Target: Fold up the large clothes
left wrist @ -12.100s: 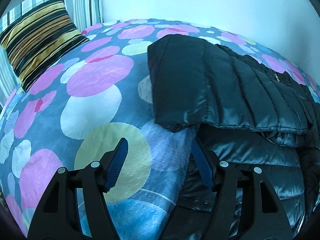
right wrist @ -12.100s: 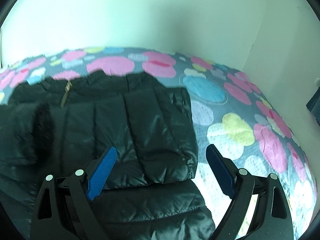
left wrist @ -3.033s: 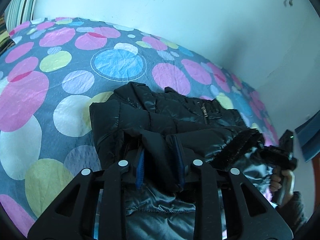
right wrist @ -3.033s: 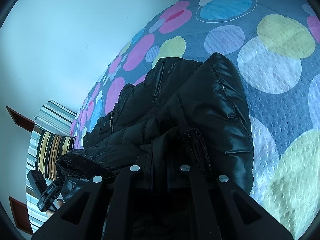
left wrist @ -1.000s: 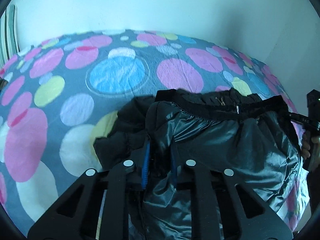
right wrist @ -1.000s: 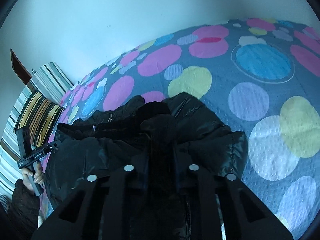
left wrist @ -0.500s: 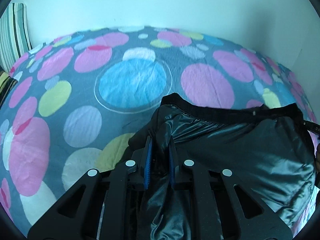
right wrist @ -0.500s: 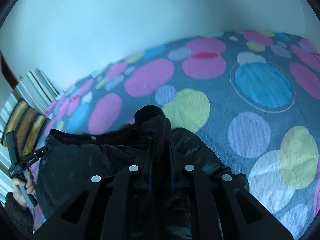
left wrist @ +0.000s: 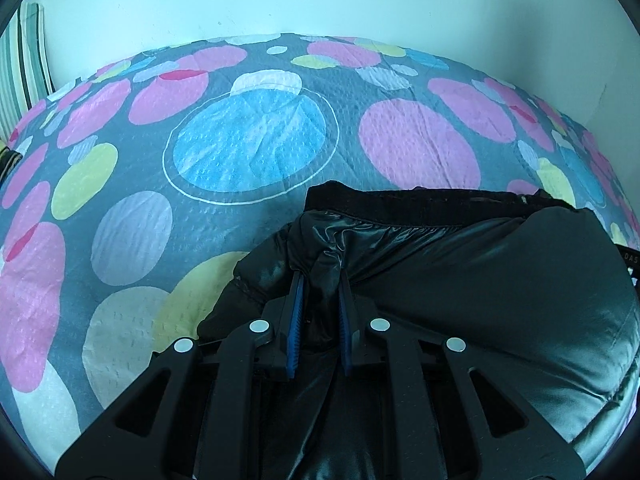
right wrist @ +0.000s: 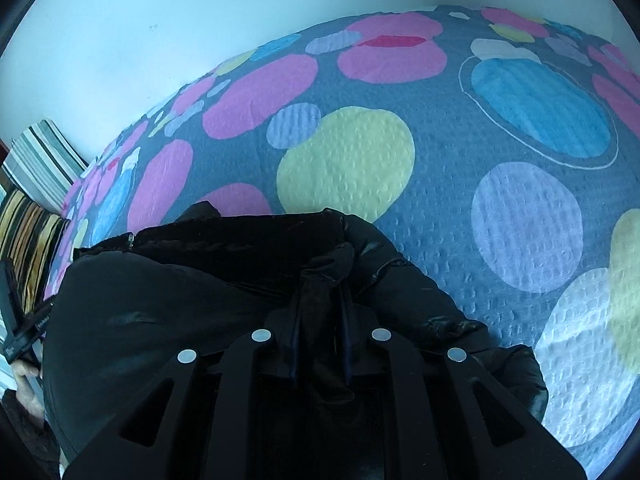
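A black shiny puffer jacket [left wrist: 480, 280] lies folded on the spotted bedspread [left wrist: 248, 148], its lining side up and its hem band stretched between both grippers. My left gripper [left wrist: 320, 280] is shut on the jacket's left hem corner. My right gripper [right wrist: 322, 296] is shut on the jacket [right wrist: 180, 312] at its right hem corner, low over the bedspread [right wrist: 348, 160]. The jacket's lower layers are hidden under the upper fold.
A white wall runs behind the bed. Striped pillows [right wrist: 36, 184] lie at the bed's left end, and one also shows in the left wrist view [left wrist: 20, 64]. The person's hand with the other gripper's handle [right wrist: 20, 340] shows at the left edge.
Both grippers have carried the hem farther across the bed, over the rest of the jacket. The fold now covers the collar and the lower layers. Both stay shut on the hem.
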The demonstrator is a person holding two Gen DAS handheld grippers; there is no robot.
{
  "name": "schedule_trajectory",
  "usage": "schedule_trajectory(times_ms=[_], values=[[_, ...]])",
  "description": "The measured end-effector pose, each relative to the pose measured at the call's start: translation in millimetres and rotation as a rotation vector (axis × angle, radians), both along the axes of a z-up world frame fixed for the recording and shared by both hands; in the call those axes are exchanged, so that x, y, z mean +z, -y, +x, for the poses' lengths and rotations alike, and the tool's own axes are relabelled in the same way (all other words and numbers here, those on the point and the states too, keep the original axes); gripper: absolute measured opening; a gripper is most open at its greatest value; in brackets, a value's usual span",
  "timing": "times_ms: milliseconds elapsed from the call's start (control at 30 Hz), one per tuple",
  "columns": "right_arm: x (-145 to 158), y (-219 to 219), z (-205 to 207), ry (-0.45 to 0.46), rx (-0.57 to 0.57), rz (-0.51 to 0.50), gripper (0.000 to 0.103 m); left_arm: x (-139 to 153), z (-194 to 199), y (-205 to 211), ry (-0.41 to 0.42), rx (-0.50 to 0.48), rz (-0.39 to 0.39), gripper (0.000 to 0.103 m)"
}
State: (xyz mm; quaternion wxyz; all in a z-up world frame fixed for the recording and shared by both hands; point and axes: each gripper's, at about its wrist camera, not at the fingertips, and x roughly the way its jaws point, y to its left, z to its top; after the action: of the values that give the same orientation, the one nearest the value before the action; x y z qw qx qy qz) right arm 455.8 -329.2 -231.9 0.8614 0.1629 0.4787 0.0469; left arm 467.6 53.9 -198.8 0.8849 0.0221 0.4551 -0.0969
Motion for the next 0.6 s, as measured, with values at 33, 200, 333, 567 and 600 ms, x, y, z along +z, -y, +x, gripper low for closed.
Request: schedule_trajectory(times_ms=[33, 200, 333, 567, 600], values=[[0.3, -0.5, 0.3, 0.001, -0.001, -0.001, 0.014, 0.6, -0.6, 0.5, 0.001, -0.001, 0.007, 0.016], [6.1, -2.7, -2.2, 0.007, -0.001, -0.014, 0.015, 13.4, -6.9, 2.6, 0.012, 0.008, 0.061, 0.029], [17.4, 0.2, -6.7, 0.009, 0.007, 0.005, 0.026, 32.8, -25.9, -13.5, 0.044, 0.044, 0.038, 0.058], [64.4, 19.3, -75.5, 0.112, -0.075, 0.072, 0.067, 56.1, -103.7, -71.4, 0.036, 0.18, -0.181, 0.074], [66.7, 22.3, -89.4, 0.111, -0.084, 0.083, 0.066, 55.3, -117.5, -76.8, 0.035, 0.201, -0.197, 0.074]])
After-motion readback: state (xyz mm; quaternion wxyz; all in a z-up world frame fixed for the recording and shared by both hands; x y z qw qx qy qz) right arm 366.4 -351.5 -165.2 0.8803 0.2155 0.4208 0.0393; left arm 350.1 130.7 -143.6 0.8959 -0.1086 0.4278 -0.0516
